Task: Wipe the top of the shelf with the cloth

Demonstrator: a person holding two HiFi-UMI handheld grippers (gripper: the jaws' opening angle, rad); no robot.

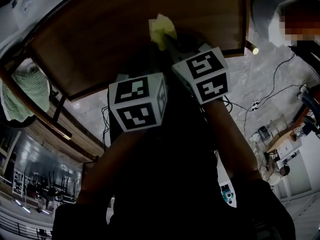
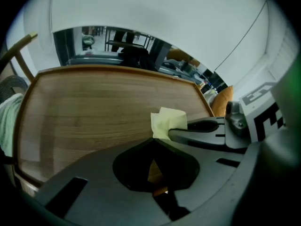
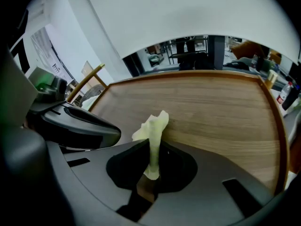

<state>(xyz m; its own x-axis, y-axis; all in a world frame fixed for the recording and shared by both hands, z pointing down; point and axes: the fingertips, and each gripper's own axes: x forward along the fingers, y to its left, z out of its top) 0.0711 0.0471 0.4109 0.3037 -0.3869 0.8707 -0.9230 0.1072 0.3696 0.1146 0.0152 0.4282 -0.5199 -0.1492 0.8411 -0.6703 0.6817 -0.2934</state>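
Observation:
The wooden shelf top (image 1: 115, 29) fills the upper head view, with a raised rim along its edges. A pale yellow cloth (image 1: 161, 30) rests on it near the front, pinched in my right gripper (image 1: 170, 43). In the right gripper view the cloth (image 3: 153, 131) stands up between the shut jaws of the right gripper (image 3: 151, 166) over the wood (image 3: 216, 107). My left gripper (image 2: 153, 142) hovers just left of the cloth (image 2: 167, 121), its jaws together with nothing in them, over the shelf top (image 2: 94, 112).
A green towel (image 1: 25, 91) hangs off the rack's rail at the shelf's left side, seen too in the left gripper view (image 2: 7, 121). Cables (image 1: 270, 94) lie on the marble floor below right. A person (image 1: 302, 39) stands past the shelf's right corner. Bottles (image 3: 284, 93) stand beyond the right rim.

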